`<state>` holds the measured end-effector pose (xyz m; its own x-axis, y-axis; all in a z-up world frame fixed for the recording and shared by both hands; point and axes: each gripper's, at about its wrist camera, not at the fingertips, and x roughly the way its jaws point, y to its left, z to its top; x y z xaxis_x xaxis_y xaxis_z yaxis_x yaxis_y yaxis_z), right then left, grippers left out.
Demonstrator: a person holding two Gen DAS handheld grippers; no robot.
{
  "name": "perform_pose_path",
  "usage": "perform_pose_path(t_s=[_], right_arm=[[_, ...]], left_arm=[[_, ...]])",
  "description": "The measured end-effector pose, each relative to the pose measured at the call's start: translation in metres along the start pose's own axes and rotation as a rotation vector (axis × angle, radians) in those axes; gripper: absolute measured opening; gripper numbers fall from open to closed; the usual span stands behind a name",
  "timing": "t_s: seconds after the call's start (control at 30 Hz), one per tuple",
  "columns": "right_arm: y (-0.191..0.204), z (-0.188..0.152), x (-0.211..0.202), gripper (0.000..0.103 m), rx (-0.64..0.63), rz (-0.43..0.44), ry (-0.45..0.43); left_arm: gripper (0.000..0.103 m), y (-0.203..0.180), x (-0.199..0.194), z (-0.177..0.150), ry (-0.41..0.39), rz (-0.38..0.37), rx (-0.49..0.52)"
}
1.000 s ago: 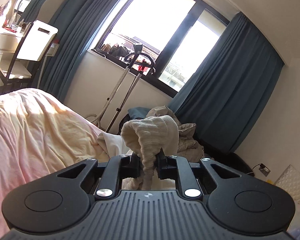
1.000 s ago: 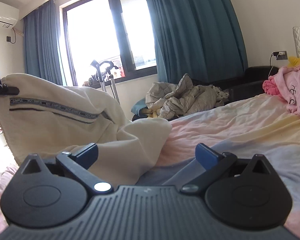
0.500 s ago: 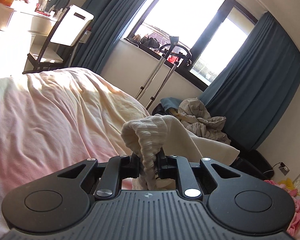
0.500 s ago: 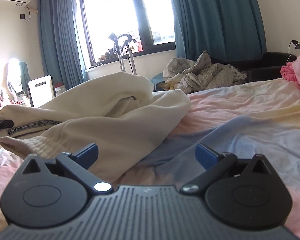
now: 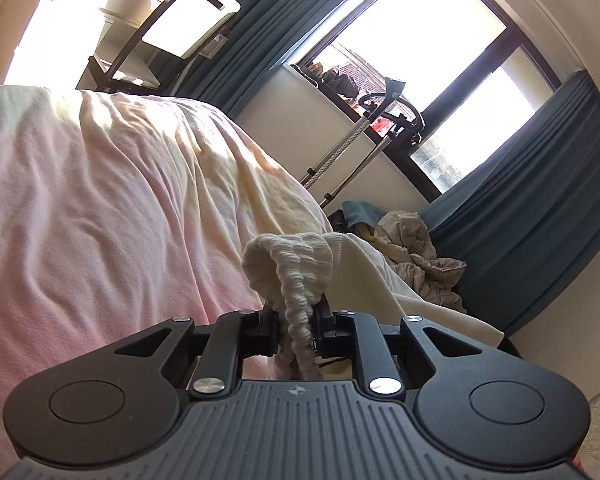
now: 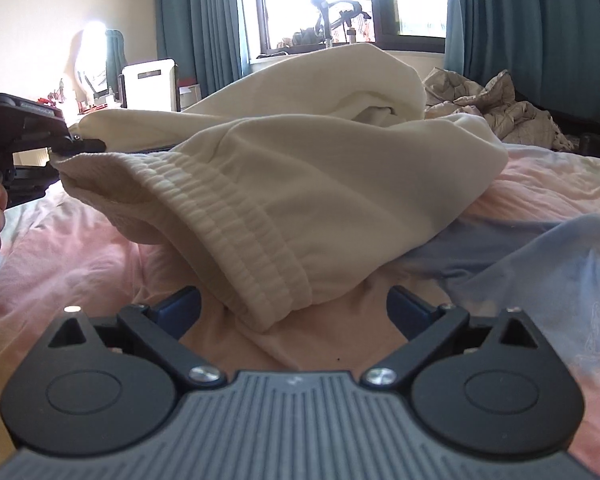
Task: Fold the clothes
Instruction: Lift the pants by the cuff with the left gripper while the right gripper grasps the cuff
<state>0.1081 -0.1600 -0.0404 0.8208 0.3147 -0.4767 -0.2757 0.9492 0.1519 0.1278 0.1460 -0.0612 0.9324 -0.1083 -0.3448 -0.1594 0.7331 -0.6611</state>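
Cream sweatpants (image 6: pixel 300 168) lie bunched on the pink bed sheet (image 6: pixel 80 264), their ribbed waistband (image 6: pixel 236 232) toward my right gripper. My left gripper (image 5: pixel 296 322) is shut on the ribbed waistband (image 5: pixel 296 268) and holds it just above the bed; it also shows at the left edge of the right wrist view (image 6: pixel 76 146), pinching the band's far end. My right gripper (image 6: pixel 294 306) is open and empty, jaws wide apart, with the near corner of the waistband lying just ahead between them.
A light blue garment (image 6: pixel 540 264) lies on the bed to the right of the sweatpants. A grey crumpled quilt (image 6: pixel 496 108) sits beyond the bed's far edge. A white chair (image 5: pixel 188 16) and desk stand at the left, a garment steamer pole (image 5: pixel 356 148) under the window.
My left gripper has lowered the waistband toward the bed. My right gripper has swung left and closer, so the waistband now lies between its open jaws.
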Motion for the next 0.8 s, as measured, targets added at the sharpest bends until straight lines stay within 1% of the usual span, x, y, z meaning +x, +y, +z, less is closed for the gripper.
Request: perform_pose_path(t_s=[0.03,0.1,0.13,0.17,0.2,0.23,0.27,0.3,0.33,0.37,0.43,0.47,0.5,0.53,0.6,0.63,0.73,0.8], right_arm=[[-0.002,0.0,0.005,0.08,0.02,0.004,0.013],[-0.005,0.0,0.015,0.076,0.061,0.012,0.04],[-0.007,0.0,0.02,0.071,0.081,0.017,0.053],[-0.007,0.0,0.025,0.071,0.094,0.024,0.058],[-0.005,0.0,0.027,0.064,0.091,0.031,0.052],[0.0,0.001,0.025,0.049,0.07,0.02,0.041],[0.006,0.003,0.022,0.04,0.039,-0.007,0.026],[0.012,0.005,0.018,0.036,0.009,-0.034,0.011],[0.016,0.008,0.013,0.028,-0.016,-0.062,-0.011],[0.017,0.012,0.007,0.026,-0.025,-0.086,-0.04],[0.014,0.023,-0.009,0.017,-0.017,-0.127,-0.095],[0.009,0.029,-0.02,0.015,-0.001,-0.146,-0.13],[0.007,0.035,-0.032,0.014,0.002,-0.162,-0.166],[0.006,0.04,-0.044,0.014,-0.01,-0.175,-0.204],[0.012,0.045,-0.063,0.014,-0.07,-0.202,-0.257],[0.014,0.045,-0.068,0.014,-0.093,-0.215,-0.258],[0.01,0.036,-0.065,0.015,-0.101,-0.244,-0.185],[0.0,0.027,-0.052,0.015,-0.068,-0.251,-0.111]], left_arm=[[0.019,0.001,0.002,0.0,0.0,0.003,-0.002],[0.019,0.001,0.004,0.0,0.0,0.006,0.003],[0.019,0.001,0.003,0.0,-0.001,0.007,0.008],[0.019,0.0,0.003,0.0,-0.001,0.009,0.014],[0.019,-0.001,0.003,0.0,-0.002,0.012,0.019],[0.019,-0.002,0.003,-0.001,-0.002,0.012,0.024],[0.019,-0.003,0.002,-0.001,-0.003,0.014,0.031],[0.019,-0.004,0.002,-0.001,-0.004,0.018,0.035],[0.019,-0.005,0.002,-0.001,-0.003,0.02,0.032],[0.019,-0.004,0.001,-0.001,0.001,0.02,0.026],[0.019,-0.003,0.002,-0.001,0.014,0.014,0.009],[0.019,-0.002,0.002,-0.001,0.024,0.006,0.003],[0.022,-0.003,0.002,-0.002,0.032,-0.002,0.002],[0.023,-0.004,0.003,-0.004,0.04,-0.009,0.003],[0.023,-0.008,0.003,-0.007,0.052,-0.017,0.017],[0.023,-0.01,0.004,-0.01,0.057,-0.014,0.031],[0.023,-0.016,0.007,-0.017,0.078,0.019,0.077],[0.023,-0.016,0.01,-0.021,0.103,0.044,0.088]])
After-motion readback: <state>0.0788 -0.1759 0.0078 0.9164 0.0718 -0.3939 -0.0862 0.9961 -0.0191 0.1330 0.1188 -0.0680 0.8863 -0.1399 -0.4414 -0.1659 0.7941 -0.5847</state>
